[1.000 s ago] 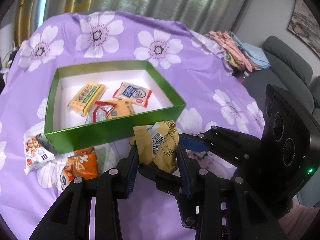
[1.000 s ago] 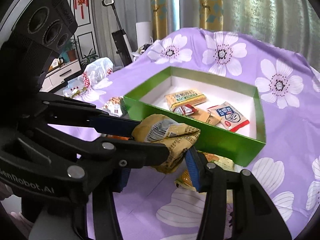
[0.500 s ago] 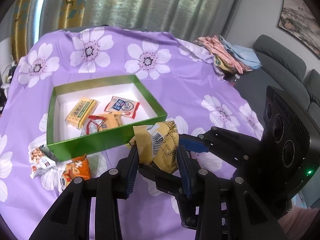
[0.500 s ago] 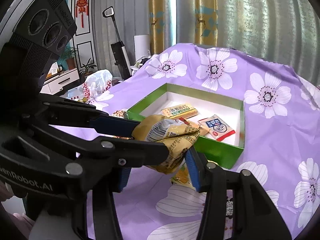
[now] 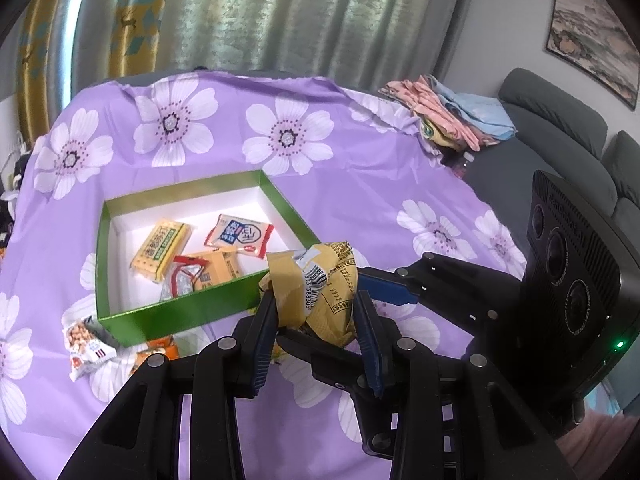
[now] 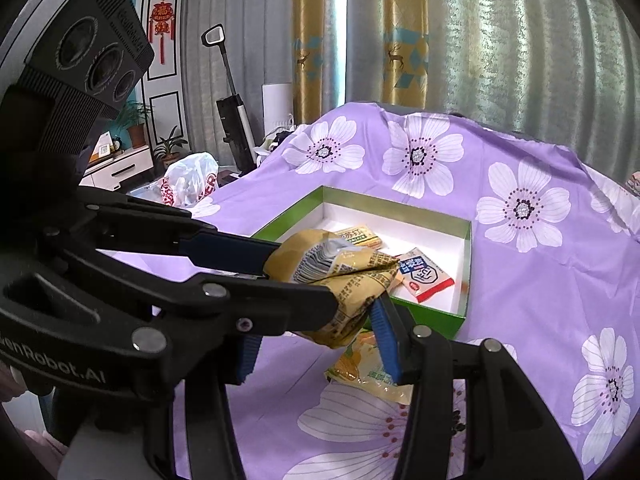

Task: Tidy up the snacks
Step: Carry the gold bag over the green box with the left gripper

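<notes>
Left wrist view, yellow snack packet (image 5: 320,280) clamped between both hand-held grippers (image 5: 316,312), above green box (image 5: 176,312).

green box (image 5: 176,312), purple flowered cloth (image 5: 360,184)

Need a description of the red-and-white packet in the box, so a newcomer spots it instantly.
Find the green box on the purple flowered cloth. Inside, on its white floor, the red-and-white packet lies flat toward the far right side. Its neighbours are yellow; only it has red edges and a blue-lettered white face.
</notes>
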A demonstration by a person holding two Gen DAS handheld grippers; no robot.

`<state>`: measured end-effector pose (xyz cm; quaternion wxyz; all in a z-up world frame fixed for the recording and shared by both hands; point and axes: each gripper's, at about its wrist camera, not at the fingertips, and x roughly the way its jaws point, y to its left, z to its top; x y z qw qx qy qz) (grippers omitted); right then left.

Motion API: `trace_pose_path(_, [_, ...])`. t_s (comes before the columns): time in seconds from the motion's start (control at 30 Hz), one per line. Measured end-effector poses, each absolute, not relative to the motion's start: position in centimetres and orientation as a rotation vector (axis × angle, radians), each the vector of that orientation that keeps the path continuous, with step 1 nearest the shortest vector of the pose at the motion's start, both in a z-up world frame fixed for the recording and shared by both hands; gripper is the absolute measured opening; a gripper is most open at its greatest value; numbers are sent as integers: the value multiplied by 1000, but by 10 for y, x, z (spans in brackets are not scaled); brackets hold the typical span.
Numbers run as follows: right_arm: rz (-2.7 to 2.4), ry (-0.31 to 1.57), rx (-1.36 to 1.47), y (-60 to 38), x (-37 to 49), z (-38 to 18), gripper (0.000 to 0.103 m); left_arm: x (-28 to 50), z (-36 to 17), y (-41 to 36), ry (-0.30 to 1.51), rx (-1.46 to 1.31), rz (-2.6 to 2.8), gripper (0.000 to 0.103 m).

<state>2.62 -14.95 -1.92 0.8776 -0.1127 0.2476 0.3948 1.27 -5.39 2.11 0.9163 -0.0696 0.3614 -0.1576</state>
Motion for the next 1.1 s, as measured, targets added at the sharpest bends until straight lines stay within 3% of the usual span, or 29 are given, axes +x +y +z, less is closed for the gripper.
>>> trace_pose_path(1.1, [817,504,-261,-126,64,-10,50,55,25,-28,727,-159,-304,38])
